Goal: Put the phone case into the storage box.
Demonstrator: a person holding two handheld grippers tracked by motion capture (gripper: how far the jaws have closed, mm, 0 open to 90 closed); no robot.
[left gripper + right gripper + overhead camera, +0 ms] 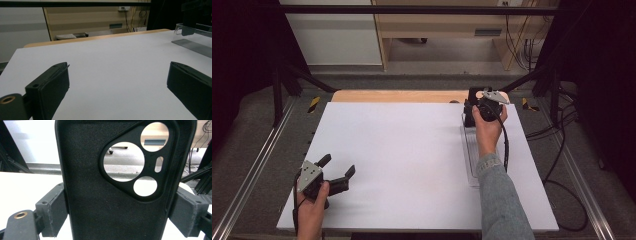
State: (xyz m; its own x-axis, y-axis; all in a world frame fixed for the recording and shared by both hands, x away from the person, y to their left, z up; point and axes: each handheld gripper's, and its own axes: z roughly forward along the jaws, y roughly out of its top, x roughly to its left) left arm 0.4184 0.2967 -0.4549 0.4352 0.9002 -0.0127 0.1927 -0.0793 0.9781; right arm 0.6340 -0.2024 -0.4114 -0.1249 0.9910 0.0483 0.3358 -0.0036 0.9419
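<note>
Right gripper view shows your right gripper (117, 215) clamping a black rubbery phone case (100, 202) with camera cut-outs, upright between its pads, at the white table's (412, 150) far right edge. Your left gripper (338, 171) stands wide, holding nothing, near you; farther off lies a clear plastic tray (192, 41).

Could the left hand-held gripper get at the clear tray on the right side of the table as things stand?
Probably yes. The left hand-held gripper is open and holds nothing, and bare white table lies between it and the clear tray. The right forearm lies alongside the tray and could crowd the approach.
</note>
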